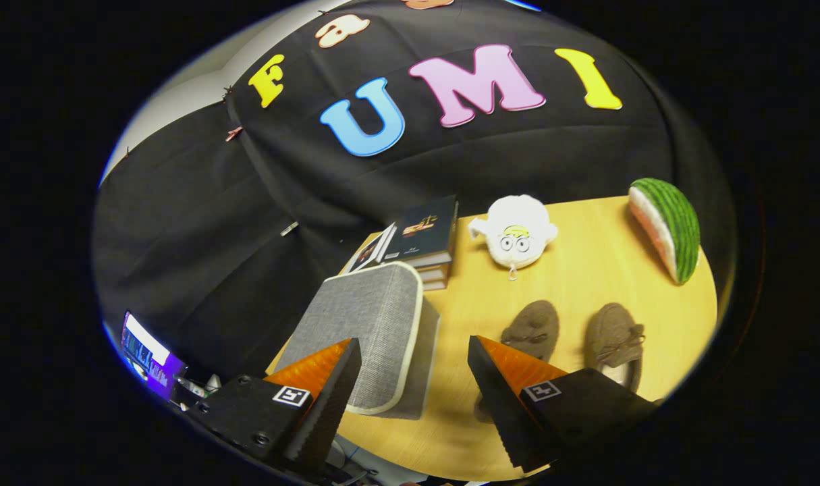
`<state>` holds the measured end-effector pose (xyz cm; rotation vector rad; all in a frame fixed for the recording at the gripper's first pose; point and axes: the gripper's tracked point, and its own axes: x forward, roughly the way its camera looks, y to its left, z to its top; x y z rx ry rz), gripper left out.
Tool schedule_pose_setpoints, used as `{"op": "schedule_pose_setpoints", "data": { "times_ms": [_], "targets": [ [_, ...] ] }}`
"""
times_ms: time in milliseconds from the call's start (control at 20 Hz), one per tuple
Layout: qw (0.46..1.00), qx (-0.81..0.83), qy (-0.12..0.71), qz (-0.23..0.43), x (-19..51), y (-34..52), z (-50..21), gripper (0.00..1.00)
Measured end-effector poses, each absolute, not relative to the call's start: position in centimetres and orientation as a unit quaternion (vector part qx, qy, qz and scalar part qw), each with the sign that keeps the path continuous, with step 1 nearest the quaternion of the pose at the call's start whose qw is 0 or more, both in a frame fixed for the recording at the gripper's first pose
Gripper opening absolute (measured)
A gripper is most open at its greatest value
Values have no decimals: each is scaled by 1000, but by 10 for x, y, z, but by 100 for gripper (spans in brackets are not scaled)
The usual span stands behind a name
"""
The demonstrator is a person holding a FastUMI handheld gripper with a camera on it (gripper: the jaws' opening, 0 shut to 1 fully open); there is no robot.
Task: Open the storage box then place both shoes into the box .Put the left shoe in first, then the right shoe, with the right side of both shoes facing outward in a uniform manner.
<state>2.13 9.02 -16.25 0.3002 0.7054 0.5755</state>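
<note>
A grey fabric storage box (369, 331) with a cream-edged lid stands closed on the wooden table (585, 263), just ahead of my left finger. Two brown shoes lie side by side to its right: one (532, 329) just beyond my right finger, partly hidden by it, the other (615, 345) further right. My gripper (413, 358) hovers above the table's near side, open, with nothing between its orange-and-black fingers (325, 385).
A stack of books (426, 236) sits behind the box against the black cloth wall. A white plush toy (516, 233) lies beyond the shoes, and a watermelon-slice toy (666, 226) rests at the far right of the table. A lit screen (146, 354) glows low at the left.
</note>
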Motion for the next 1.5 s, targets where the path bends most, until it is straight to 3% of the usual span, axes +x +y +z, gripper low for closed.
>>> {"op": "schedule_pose_setpoints", "data": {
  "times_ms": [300,750,900,1000,1200,1400,1500],
  "targets": [
    [808,219,420,350,2,126,-208,96],
    [695,384,505,338,1,156,-241,94],
    [671,409,525,328,1,159,-242,63],
    [659,419,533,325,-1,162,-244,59],
    [647,450,530,312,8,155,-229,21],
    [654,442,530,309,8,165,-228,7],
    [663,423,531,315,4,162,-225,5]
  ]
}}
